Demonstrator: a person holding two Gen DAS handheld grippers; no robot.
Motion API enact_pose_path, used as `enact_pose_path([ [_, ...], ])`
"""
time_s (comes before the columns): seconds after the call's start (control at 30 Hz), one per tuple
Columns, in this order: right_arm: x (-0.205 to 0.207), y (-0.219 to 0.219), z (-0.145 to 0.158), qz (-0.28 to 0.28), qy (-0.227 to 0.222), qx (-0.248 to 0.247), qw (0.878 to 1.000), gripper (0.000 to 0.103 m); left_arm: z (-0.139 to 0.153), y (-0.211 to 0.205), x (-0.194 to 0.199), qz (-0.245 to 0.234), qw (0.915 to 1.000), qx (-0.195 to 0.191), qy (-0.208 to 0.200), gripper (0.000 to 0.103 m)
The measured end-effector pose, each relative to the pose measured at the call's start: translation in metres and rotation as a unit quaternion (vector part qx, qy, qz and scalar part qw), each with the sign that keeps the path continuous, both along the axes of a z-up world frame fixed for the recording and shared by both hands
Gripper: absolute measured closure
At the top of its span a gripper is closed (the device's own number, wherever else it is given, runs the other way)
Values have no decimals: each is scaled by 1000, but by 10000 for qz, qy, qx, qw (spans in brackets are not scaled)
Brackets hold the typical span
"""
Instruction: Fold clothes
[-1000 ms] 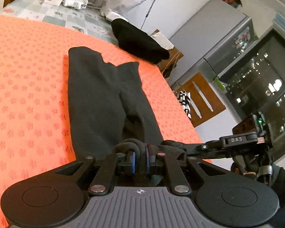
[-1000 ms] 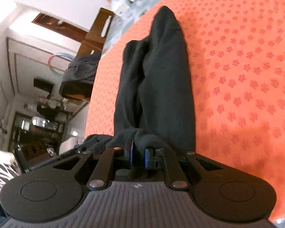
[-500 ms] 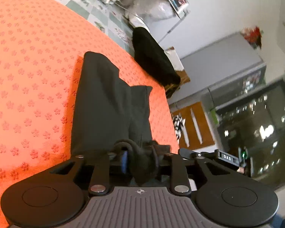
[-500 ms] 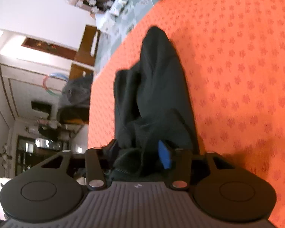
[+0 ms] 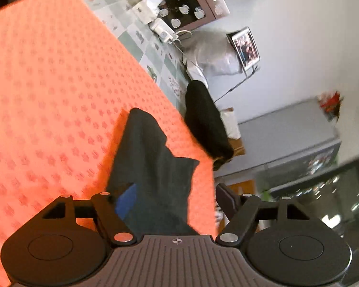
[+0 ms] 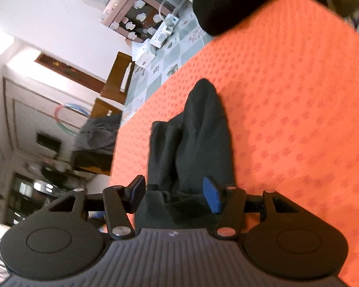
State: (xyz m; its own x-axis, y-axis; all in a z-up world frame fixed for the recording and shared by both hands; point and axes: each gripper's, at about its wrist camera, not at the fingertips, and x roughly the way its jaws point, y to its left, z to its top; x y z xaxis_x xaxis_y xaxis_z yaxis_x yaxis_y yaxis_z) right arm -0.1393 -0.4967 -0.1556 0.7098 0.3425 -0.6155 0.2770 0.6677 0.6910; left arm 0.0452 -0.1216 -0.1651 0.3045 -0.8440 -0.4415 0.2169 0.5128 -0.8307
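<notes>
A dark folded garment [image 5: 153, 167] lies in a long strip on the orange patterned cloth [image 5: 47, 95]. My left gripper [image 5: 173, 199] stands open above the garment's near end, jaws wide apart, gripping nothing. In the right wrist view the same garment [image 6: 198, 138] stretches away from me, and my right gripper [image 6: 174, 195] is open too, its blue pads on either side of the bunched near end without clamping it.
A second black garment [image 5: 203, 117] lies at the far edge of the orange cloth [image 6: 299, 119]. Beyond it are a tiled tabletop with a power strip [image 5: 164, 30], a picture frame [image 5: 245, 45], wooden chairs [image 6: 119, 76] and a grey fridge [image 5: 287, 138].
Both grippers were shut on the garment's near end one second ago. They have opened and let it go, and both have lifted and tilted up, showing more of the room.
</notes>
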Motion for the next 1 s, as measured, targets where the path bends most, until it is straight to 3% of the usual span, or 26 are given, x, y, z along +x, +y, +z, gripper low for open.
enact_pose_path([
  [0.2, -13, 11, 15, 224, 62, -893, 9957, 35, 2, -22, -11, -463, 9945, 827, -447, 27],
  [0.43, 4, 29, -8, 557, 306, -1186, 9909, 29, 5, -49, -25, -996, 9743, 1780, -961, 27],
  [0.7, 25, 40, -10, 718, 317, -1280, 9887, 29, -5, -54, -26, -966, 9733, 1895, -865, 28],
  [0.73, 26, 41, -9, 735, 312, -1314, 9881, 31, -5, -54, -25, -946, 9739, 1877, -859, 28],
  [0.77, 27, 42, -8, 752, 306, -1347, 9875, 40, -5, -54, -25, -927, 9744, 1860, -854, 28],
  [0.8, 28, 43, -7, 769, 300, -1381, 9870, 64, -4, -54, -25, -907, 9750, 1842, -849, 29],
  [0.87, 31, 45, -6, 803, 289, -1448, 9858, 84, -4, -50, -24, -872, 9769, 1765, -830, 29],
  [1.0, 29, 42, 5, 901, -84, -1010, 9908, 87, -4, -43, -24, -802, 9807, 1601, -790, 29],
])
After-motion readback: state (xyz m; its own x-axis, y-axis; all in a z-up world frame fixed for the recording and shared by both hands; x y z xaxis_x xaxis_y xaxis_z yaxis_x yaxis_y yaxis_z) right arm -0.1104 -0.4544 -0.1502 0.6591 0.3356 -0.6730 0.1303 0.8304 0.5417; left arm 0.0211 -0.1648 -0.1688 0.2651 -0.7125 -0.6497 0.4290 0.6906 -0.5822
